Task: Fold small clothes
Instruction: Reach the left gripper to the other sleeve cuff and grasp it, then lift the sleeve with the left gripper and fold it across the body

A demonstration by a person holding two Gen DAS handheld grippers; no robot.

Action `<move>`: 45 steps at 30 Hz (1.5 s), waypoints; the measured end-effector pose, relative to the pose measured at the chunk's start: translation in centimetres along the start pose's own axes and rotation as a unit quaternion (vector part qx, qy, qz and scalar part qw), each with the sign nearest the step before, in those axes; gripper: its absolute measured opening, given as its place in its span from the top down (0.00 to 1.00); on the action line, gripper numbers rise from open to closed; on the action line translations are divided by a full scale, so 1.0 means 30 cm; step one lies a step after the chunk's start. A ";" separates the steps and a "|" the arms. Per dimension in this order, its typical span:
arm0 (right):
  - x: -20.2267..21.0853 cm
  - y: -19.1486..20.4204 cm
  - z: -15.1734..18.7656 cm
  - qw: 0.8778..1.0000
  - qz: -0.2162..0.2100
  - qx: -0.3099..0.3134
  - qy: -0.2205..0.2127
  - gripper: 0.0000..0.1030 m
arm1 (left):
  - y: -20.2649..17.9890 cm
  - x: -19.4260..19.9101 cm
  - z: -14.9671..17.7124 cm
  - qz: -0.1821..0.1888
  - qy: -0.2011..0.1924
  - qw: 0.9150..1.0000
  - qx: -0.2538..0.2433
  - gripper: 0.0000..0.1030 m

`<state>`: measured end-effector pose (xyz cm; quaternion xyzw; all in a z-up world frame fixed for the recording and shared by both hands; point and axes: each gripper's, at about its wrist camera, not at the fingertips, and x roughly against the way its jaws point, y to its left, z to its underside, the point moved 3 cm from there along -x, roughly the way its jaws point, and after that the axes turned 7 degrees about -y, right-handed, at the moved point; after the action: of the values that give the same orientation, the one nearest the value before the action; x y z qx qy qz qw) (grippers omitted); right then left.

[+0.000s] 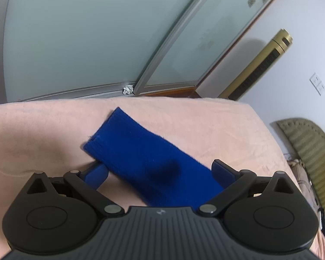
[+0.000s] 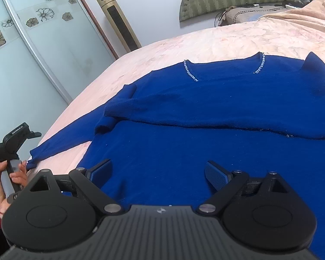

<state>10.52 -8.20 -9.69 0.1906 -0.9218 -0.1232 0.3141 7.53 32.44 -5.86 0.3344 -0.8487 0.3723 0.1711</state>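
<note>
Deep blue on pale pink

We see a royal-blue sweater (image 2: 205, 112) with silvery beads (image 2: 190, 71) at its neckline, a peach-pink bedspread (image 2: 227, 41), and blue-padded black grippers (image 2: 159, 171).

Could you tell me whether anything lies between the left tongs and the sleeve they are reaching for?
Nothing visible does. The left tongs stand open right over the blue sleeve, which lies flat on the pink bedcover between the fingers, with nothing on top.
</note>
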 end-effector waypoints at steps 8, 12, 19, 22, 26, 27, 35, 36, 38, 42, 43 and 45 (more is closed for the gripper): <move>0.000 0.006 0.010 1.000 -0.002 0.001 0.006 0.08 | -0.005 -0.015 -0.004 -0.042 0.000 0.999 -0.022 0.82; -0.002 0.008 0.014 1.000 -0.002 0.001 0.009 0.08 | 0.000 -0.014 -0.010 -0.052 0.004 0.998 -0.037 0.92; 0.005 0.001 0.021 1.000 -0.002 -0.004 0.009 0.08 | -0.021 0.023 -0.052 -0.069 -0.018 0.992 -0.100 0.94; 0.009 -0.007 0.022 1.000 -0.001 -0.006 0.008 0.08 | -0.026 0.037 -0.097 -0.086 -0.045 0.988 -0.122 0.94; 0.011 -0.016 0.026 1.000 -0.001 -0.010 0.008 0.07 | -0.043 0.052 -0.156 -0.118 -0.093 0.975 -0.164 0.94; 0.010 -0.017 0.026 1.000 0.000 -0.010 0.009 0.07 | -0.047 0.057 -0.169 -0.126 -0.105 0.971 -0.175 0.94; 0.010 -0.012 0.023 1.000 0.003 -0.007 0.009 0.07 | -0.128 0.102 -0.217 -0.141 -0.152 0.952 -0.227 0.95; 0.009 -0.014 0.022 1.000 0.004 -0.008 0.008 0.07 | -0.153 0.115 -0.214 -0.133 -0.157 0.951 -0.231 0.95; 0.010 -0.015 0.020 1.000 0.005 -0.008 0.007 0.07 | -0.215 0.144 -0.200 -0.108 -0.166 0.950 -0.240 0.95; 0.018 -0.015 0.024 1.000 0.006 -0.008 0.004 0.07 | -0.382 0.219 -0.132 -0.028 -0.164 0.949 -0.267 0.95; 0.020 -0.018 0.024 1.000 0.006 -0.010 0.003 0.07 | -0.429 0.236 -0.108 -0.017 -0.166 0.945 -0.280 0.95; 0.025 -0.023 0.026 1.000 0.007 -0.015 0.002 0.07 | -0.528 0.278 -0.050 0.013 -0.174 0.937 -0.303 0.95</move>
<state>9.68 -9.06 -10.15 0.1794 -0.9207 -0.1343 0.3194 12.63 21.98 7.82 0.3150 -0.9421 0.0355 0.1090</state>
